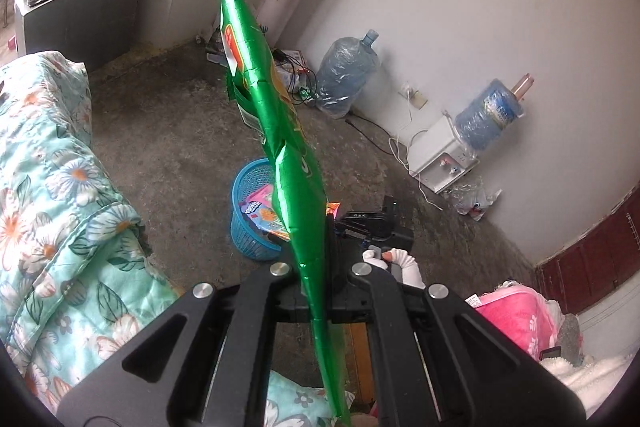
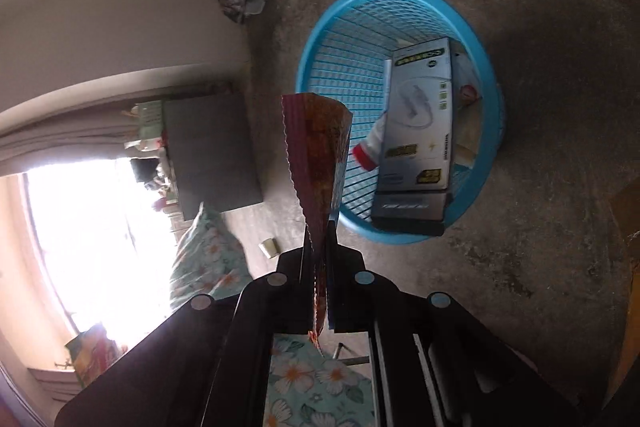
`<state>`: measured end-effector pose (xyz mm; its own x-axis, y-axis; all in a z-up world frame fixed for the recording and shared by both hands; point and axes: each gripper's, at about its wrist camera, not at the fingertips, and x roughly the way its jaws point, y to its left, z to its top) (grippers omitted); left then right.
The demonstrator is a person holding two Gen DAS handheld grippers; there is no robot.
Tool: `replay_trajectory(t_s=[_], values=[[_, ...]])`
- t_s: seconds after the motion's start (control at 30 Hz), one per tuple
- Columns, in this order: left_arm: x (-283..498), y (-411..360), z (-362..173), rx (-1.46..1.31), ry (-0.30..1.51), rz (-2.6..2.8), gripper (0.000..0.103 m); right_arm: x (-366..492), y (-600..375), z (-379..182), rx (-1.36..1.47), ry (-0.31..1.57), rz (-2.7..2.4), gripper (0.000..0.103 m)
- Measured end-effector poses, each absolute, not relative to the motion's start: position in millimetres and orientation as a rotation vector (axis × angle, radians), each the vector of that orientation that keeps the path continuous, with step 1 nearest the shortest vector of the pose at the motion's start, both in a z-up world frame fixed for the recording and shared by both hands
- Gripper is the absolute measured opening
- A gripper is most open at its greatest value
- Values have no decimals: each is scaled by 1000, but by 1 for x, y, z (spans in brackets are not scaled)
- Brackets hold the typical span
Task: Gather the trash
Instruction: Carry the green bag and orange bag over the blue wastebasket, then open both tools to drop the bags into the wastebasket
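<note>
- While clamped tight, the left hand-held gripper (image 1: 312,243) pinches a green snack bag (image 1: 276,131).
- Right hand-held gripper (image 2: 319,239) grips a red wrapper (image 2: 320,155) above the blue basket (image 2: 320,39).

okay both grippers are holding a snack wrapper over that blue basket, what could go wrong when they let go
1. The green wrapper is long and light. Pinched in the left gripper near one end, it may flutter past the blue basket onto the floor.
2. The tall box already stands across much of the basket, so the red wrapper released by the right gripper could catch on it or slide off the rim.
3. The right gripper seems offset toward the basket's edge; the drop may miss.
</note>
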<state>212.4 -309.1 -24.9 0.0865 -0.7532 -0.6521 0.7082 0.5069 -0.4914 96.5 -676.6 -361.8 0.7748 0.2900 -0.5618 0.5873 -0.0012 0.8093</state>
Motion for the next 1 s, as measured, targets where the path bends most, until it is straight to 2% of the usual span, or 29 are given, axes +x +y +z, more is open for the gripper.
replay_trajectory(t_s=[0.17, 0.2, 0.23, 0.27, 0.3, 0.6, 0.9, 0.93, 1.0], values=[[212, -330, -36, -35, 1032, -1095, 1, 114, -691, -375, 1452, 819, -374, 13], [213, -335, -39, -29, 1037, -1099, 1, 116, -694, -374, 1414, 831, -399, 27], [213, -341, -41, -22, 1042, -1101, 1, 116, -696, -372, 1376, 848, -429, 50], [213, -346, -43, -17, 1049, -1102, 1, 116, -698, -370, 1338, 862, -460, 57], [213, -352, -45, -17, 1059, -1107, 1, 113, -699, -364, 1302, 866, -492, 59], [232, -412, -76, -92, 1222, -1097, 1, 47, -706, -336, 1244, 665, -615, 62], [277, -493, -179, -443, 1527, -963, 2, 19, -714, -335, 1345, 552, -564, 62], [281, -500, -196, -467, 1559, -933, 7, 20, -713, -334, 1338, 551, -561, 62], [289, -512, -234, -438, 1641, -815, 48, 22, -712, -336, 1341, 553, -551, 62]])
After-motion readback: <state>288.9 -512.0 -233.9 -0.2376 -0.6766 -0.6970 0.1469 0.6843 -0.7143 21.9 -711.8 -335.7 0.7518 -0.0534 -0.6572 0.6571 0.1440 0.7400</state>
